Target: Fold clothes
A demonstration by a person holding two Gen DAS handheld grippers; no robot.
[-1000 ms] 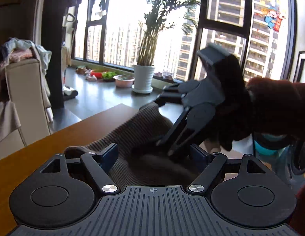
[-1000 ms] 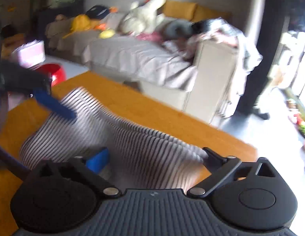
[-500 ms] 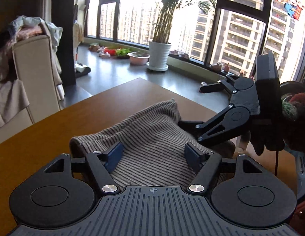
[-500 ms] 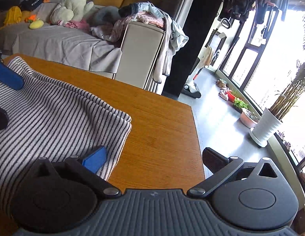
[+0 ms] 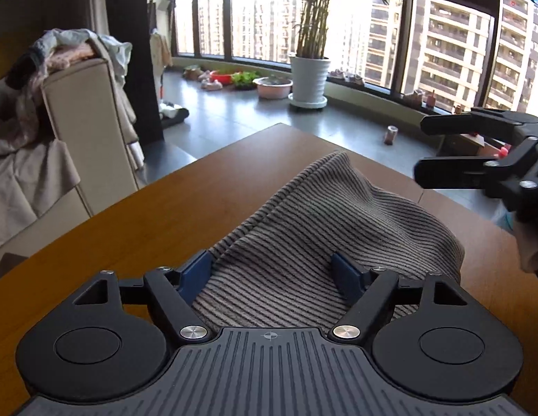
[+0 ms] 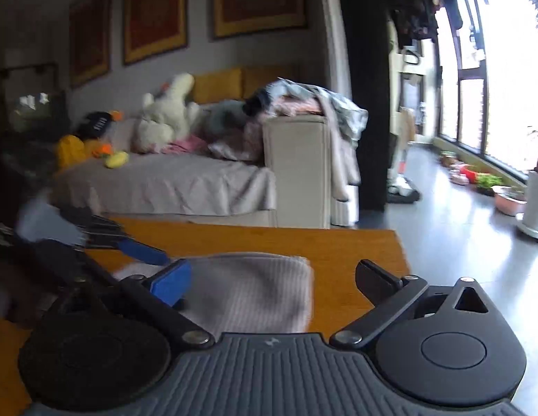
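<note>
1. Nearest the left wrist camera, the left gripper (image 5: 272, 274) stood with its blue-padded fingers (image 5: 196, 274) apart, having just opened wider; the striped garment (image 5: 324, 228) lay between them, neither pad visibly pressing it.
2. The garment was a soft ribbed knit with fine grey and dark stripes, bunched into a rumpled mound on the smooth orange-brown wooden tabletop (image 5: 137, 228).
3. Past the mound, at the right edge of the left view, the right gripper (image 5: 421, 149) hung above the tabletop, its matte black fingers apart and nothing between them; they had just narrowed a little.
4. Farther off, the left view alone showed a white ribbed plant pot (image 5: 308, 79) with tall green stalks by the large windows.
5. The right wrist view, blurred, showed the garment (image 6: 255, 291) as a pale folded edge, with the left gripper's blue pad (image 6: 144, 253) above it.
6. Only that view showed the grey-covered sofa (image 6: 171, 187) with a white plush toy (image 6: 168, 118).
</note>
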